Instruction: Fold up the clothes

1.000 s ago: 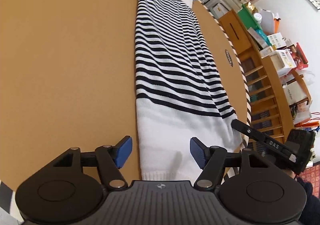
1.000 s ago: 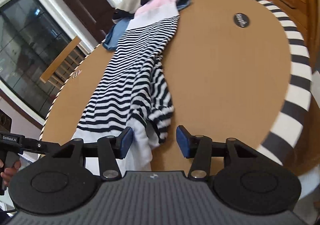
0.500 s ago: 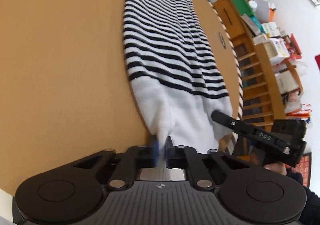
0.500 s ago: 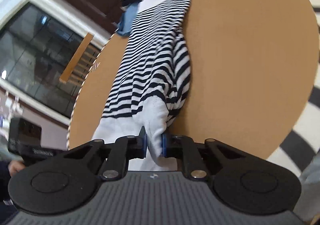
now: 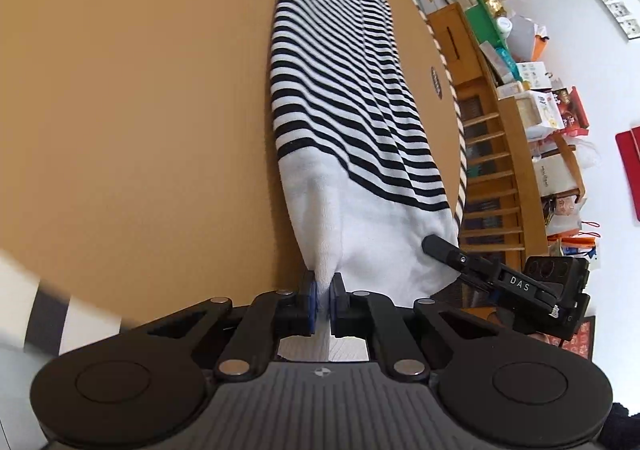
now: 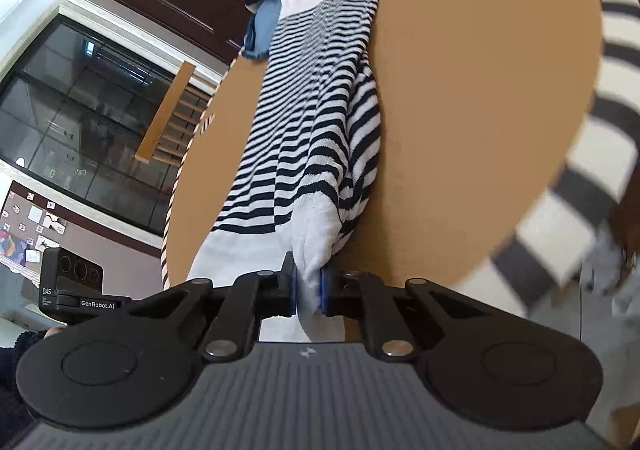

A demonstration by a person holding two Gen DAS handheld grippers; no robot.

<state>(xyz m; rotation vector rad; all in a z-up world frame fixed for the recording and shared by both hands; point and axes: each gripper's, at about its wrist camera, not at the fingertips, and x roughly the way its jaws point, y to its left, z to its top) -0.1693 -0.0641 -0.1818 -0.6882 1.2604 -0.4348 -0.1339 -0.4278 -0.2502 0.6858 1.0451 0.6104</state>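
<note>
1. Gripping the white hem of the striped sweater [image 5: 344,98], the left gripper [image 5: 323,300] pinches one corner.
2. The right gripper [image 6: 308,290] clamps the other corner, likely for a lengthwise fold along the brown surface [image 5: 140,90].

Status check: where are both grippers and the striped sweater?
Left gripper shut on striped sweater white hem. Right gripper shut on same hem. Sweater stretched along table. Nothing blocking.
</note>
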